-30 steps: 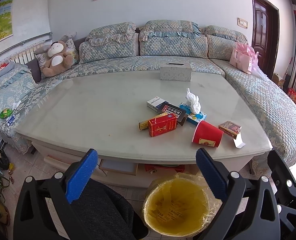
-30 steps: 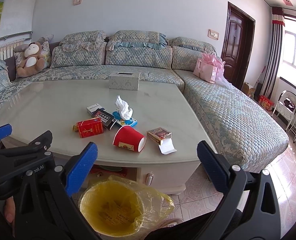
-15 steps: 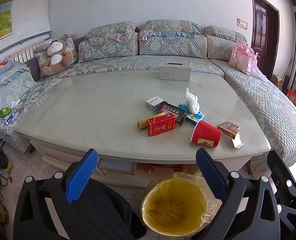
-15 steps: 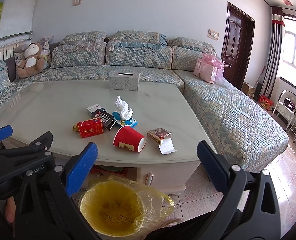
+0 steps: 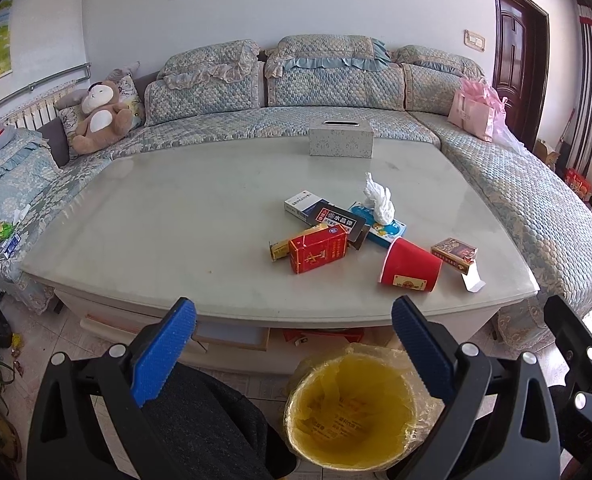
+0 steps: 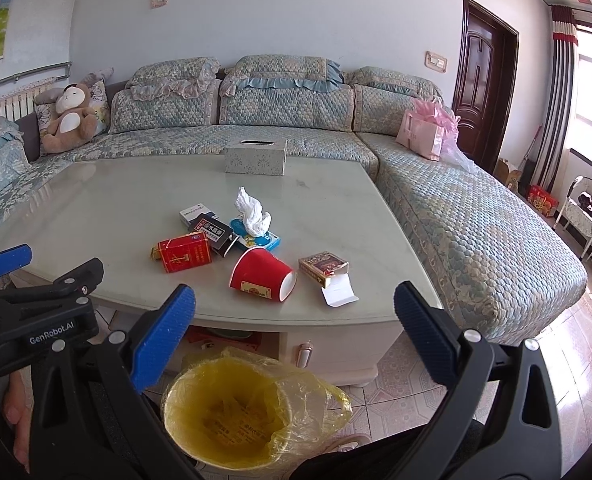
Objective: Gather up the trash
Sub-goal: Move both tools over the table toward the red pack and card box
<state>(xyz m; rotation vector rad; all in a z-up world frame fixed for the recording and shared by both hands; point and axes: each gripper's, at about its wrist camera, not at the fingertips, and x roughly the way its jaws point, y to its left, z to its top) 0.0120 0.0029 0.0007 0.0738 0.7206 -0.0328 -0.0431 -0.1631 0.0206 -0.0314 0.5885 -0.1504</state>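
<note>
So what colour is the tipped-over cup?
The paper cup is red, clearest in the right wrist view.

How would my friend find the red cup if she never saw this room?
Look at the big pale table in front of the sofa. Near its front edge, above the yellow-lined bin, lies the red cup. It is the only round thing there, tipped on its side among flat boxes.

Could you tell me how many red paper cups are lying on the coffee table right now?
1. The red paper cup lies on its side near the table's front edge, between the red carton and the brown pack. None other is visible.
</note>
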